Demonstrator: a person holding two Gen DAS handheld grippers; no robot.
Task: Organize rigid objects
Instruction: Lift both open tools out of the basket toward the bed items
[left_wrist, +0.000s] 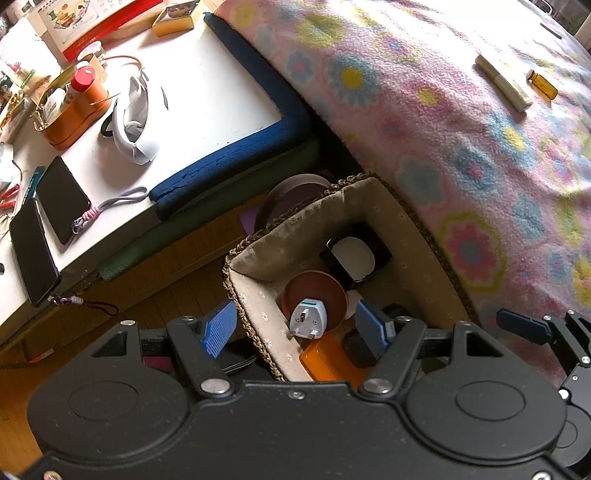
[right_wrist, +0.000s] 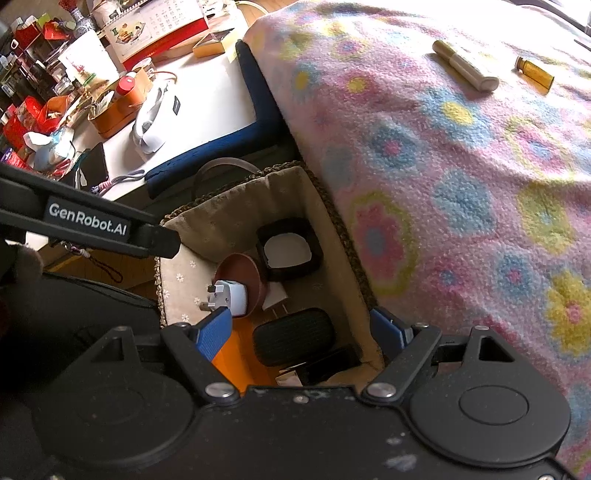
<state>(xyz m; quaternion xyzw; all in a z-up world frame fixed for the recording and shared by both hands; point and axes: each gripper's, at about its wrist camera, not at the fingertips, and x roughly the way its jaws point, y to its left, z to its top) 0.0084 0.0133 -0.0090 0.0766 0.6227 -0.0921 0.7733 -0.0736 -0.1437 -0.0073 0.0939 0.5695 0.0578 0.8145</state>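
A fabric-lined wicker basket (left_wrist: 255, 266) (right_wrist: 207, 225) stands on the floor beside the bed. In it lie a white plug adapter (left_wrist: 307, 318) (right_wrist: 231, 297), a brown round lid (left_wrist: 321, 291) (right_wrist: 243, 275), a black square case with a white inside (left_wrist: 354, 256) (right_wrist: 288, 253), an orange box (left_wrist: 325, 360) (right_wrist: 240, 354) and a black oval case (right_wrist: 293, 336). A cream tube (left_wrist: 503, 83) (right_wrist: 465, 70) and an amber vial (left_wrist: 543, 84) (right_wrist: 535, 73) lie on the floral blanket (left_wrist: 461, 129) (right_wrist: 461, 166). My left gripper (left_wrist: 295, 330) and right gripper (right_wrist: 306, 330) are both open and empty above the basket.
A white table (left_wrist: 207, 99) with a blue padded edge holds phones (left_wrist: 61, 199), an orange organiser (left_wrist: 74, 107), a white headset (left_wrist: 131, 122) and boxes. The right gripper shows at the right edge of the left wrist view (left_wrist: 535, 328). Wooden floor (left_wrist: 166, 269) lies between table and basket.
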